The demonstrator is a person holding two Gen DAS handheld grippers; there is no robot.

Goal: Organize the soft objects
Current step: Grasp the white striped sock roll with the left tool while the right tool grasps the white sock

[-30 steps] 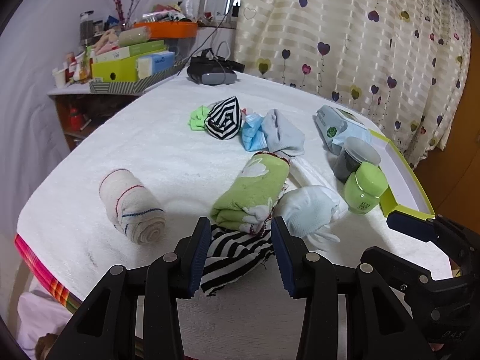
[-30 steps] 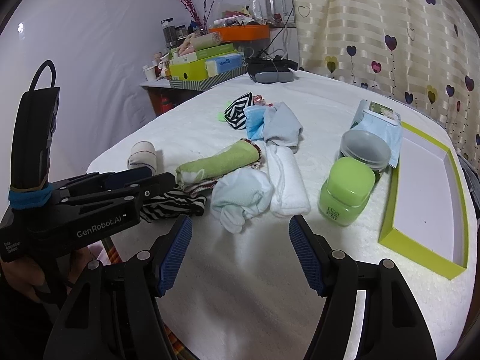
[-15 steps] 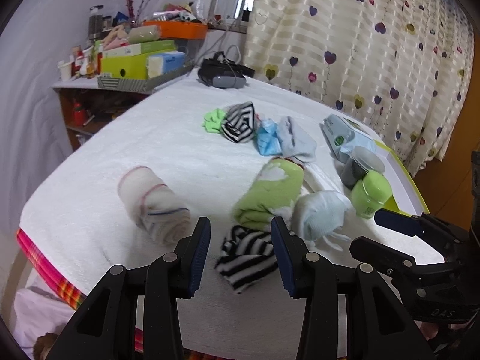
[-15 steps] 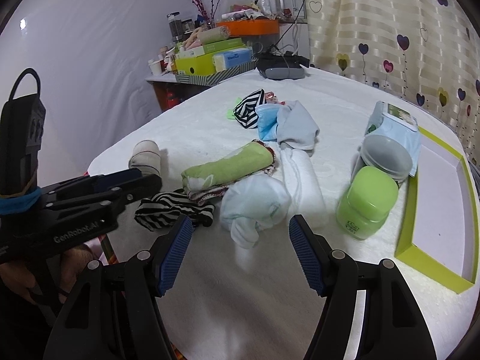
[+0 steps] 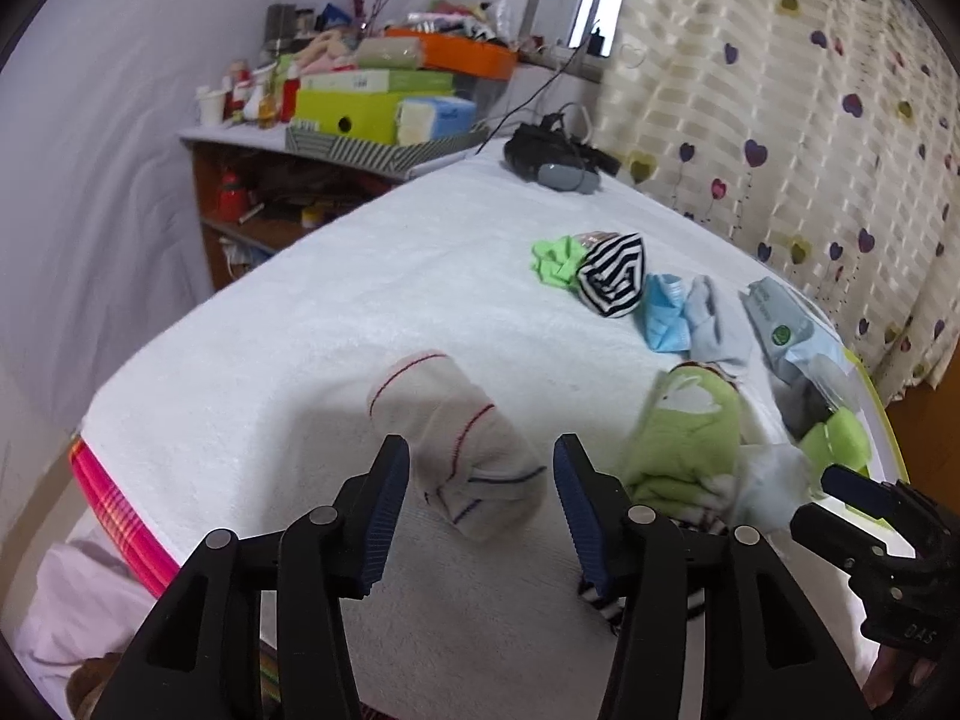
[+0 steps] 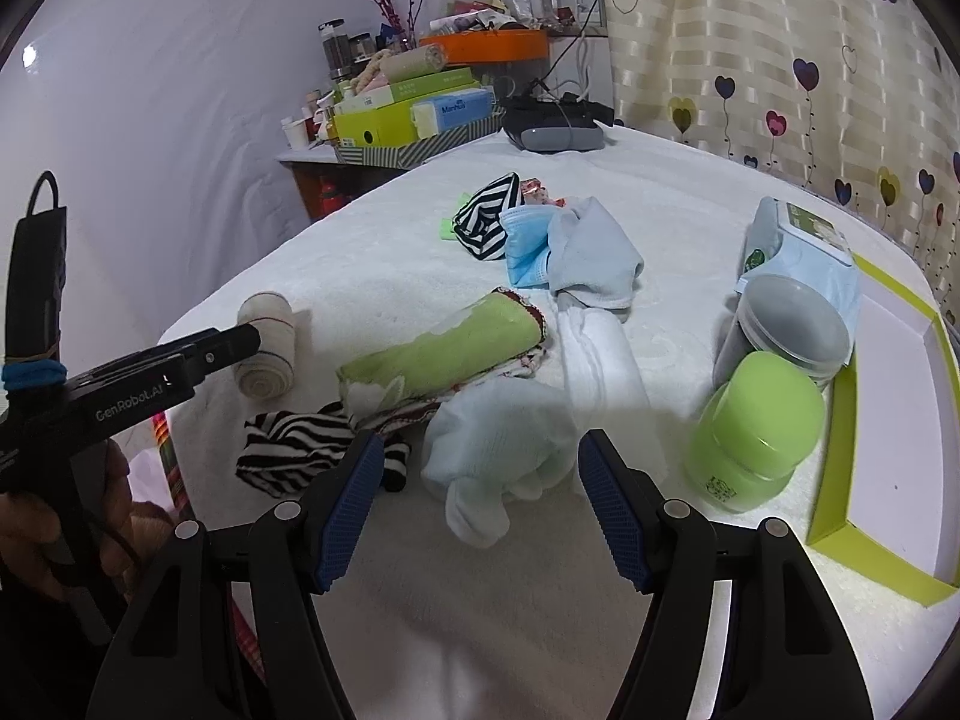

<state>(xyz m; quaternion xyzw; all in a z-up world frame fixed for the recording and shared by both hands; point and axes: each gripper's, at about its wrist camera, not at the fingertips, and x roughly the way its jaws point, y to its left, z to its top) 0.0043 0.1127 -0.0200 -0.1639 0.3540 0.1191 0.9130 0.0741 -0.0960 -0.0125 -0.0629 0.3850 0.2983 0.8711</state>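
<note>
my left gripper (image 5: 482,501) has just been opening, jaws apart around the rolled white sock (image 5: 459,447) near the tabletop's (image 5: 312,324) left edge, unpinched; closing off-centre could roll it off.

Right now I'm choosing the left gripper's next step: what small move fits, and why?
Probably ease the left gripper forward and down over the rolled white bandage with red and blue lines. Its jaws have just been opening and frame the roll; the blue pads don't press it yet.
</note>
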